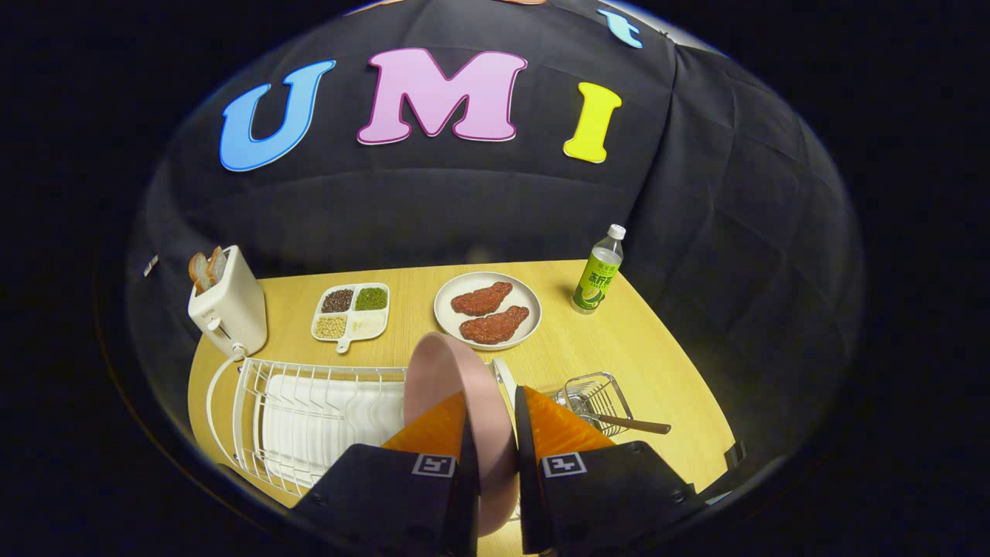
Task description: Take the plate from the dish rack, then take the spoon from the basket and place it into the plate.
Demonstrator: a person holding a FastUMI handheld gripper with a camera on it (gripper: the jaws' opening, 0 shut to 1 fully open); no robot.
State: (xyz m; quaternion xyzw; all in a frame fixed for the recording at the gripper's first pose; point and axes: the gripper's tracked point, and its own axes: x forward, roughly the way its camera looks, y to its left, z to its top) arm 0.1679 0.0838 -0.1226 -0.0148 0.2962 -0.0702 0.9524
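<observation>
The claw [492, 433] is clenched on the pink plate [452, 371], held on edge at the rack's [309, 418] right end. Step one is in hand. Next, I judge, the plate must go flat on the tabletop [619, 348], before fetching the spoon [630, 423] from the basket [595, 391].

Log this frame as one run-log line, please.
phase: plate pickup | hand-held gripper: shut on pink plate, edge-on above dish rack | spoon: in basket
</observation>
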